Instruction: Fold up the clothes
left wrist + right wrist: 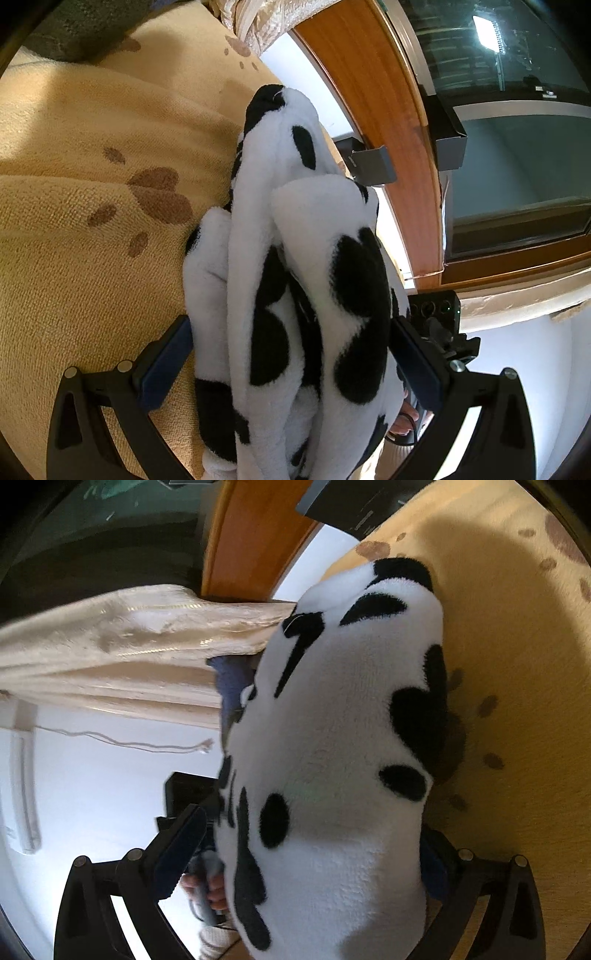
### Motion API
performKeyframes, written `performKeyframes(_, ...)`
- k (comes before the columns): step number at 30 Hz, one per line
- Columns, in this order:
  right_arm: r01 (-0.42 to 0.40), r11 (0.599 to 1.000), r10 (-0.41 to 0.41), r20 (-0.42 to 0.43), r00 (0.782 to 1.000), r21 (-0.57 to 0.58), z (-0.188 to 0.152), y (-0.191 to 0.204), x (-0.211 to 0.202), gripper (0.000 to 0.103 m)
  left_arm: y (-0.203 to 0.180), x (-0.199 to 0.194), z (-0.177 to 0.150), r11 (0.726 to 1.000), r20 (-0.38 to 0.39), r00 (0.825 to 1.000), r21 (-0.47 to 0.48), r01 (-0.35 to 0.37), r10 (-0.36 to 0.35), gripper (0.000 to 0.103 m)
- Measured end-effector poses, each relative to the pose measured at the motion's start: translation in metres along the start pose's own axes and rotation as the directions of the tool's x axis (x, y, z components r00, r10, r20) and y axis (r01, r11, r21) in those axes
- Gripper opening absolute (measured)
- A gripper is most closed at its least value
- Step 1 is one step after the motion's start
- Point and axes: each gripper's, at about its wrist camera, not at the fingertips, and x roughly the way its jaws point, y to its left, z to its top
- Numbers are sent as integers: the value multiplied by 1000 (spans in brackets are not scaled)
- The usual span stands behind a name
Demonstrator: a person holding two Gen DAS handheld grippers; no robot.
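A plush white garment with black spots [295,229] is bunched into a thick folded bundle that lies on a beige blanket with brown paw prints [92,221]. My left gripper [291,325] stands wide, and both blue pads touch the bundle's sides. In the right wrist view the same garment [332,738] fills the space between the jaws of my right gripper [314,823]. Its left finger [184,838] stands a little off the fleece, and the right finger is mostly hidden behind it. The two grippers face each other across the bundle.
A wooden window frame [369,110] and dark glass [498,55] run along the blanket's edge. A cream curtain [110,657] hangs beside it, above a white wall [92,775]. The person's hand [210,886] grips the other gripper's handle. The blanket [517,664] spreads wide beside the garment.
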Motion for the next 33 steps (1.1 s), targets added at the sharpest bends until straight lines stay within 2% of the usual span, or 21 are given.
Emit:
performKeyframes(4, 151, 985, -153, -21, 988, -81, -2, 15, 12, 103, -6, 3, 3, 998, -19, 998, -24, -57, 56, 103)
performKeyframes(7, 209, 973, -209, 6, 978, -98, -6, 20, 14, 103, -16, 9, 0, 992, -29, 992, -1, -125, 125, 103)
performKeyframes(10, 174, 982, -173, 18, 985, -79, -9, 13, 7, 103, -21, 18, -3, 992, -62, 990, 26, -122, 123, 103)
performKeyframes(13, 141, 987, -140, 17, 990, -77, -11, 9, 2, 103, -18, 20, -3, 997, -84, 994, 31, -65, 67, 103)
performKeyframes(17, 151, 983, -150, 16, 989, -100, -13, 11, 3, 103, -1, 12, 2, 999, -87, 996, -40, 32, -36, 103)
performKeyframes(19, 156, 983, -155, 15, 988, -100, -13, 10, 2, 103, -5, 12, 2, 999, -91, 996, -40, 16, -20, 103)
performKeyframes(23, 186, 974, -181, 44, 982, -133, -18, 13, 2, 103, -25, 17, -4, 994, -89, 990, 39, -104, 107, 103)
performKeyframes(25, 196, 967, -191, 49, 980, -163, -20, 15, 4, 103, -29, 17, -6, 991, -81, 989, 50, -123, 127, 103)
performKeyframes(27, 220, 958, -213, 53, 976, -183, -19, 19, 9, 102, -29, 15, -6, 992, -73, 991, 51, -113, 116, 103)
performKeyframes(29, 252, 946, -241, 75, 968, -206, -22, 22, 9, 87, -28, 12, -10, 991, -58, 991, 74, -113, 118, 97)
performKeyframes(30, 253, 943, -241, 83, 967, -217, -23, 24, 9, 72, -29, 11, -11, 989, -49, 991, 87, -123, 128, 93)
performKeyframes(31, 252, 940, -237, 90, 967, -229, -24, 26, 8, 64, -30, 9, -12, 989, -45, 992, 91, -115, 120, 82)
performKeyframes(33, 252, 934, -232, 106, 967, -254, -26, 32, 6, 58, -34, 5, -13, 990, -36, 994, 98, -98, 102, 74)
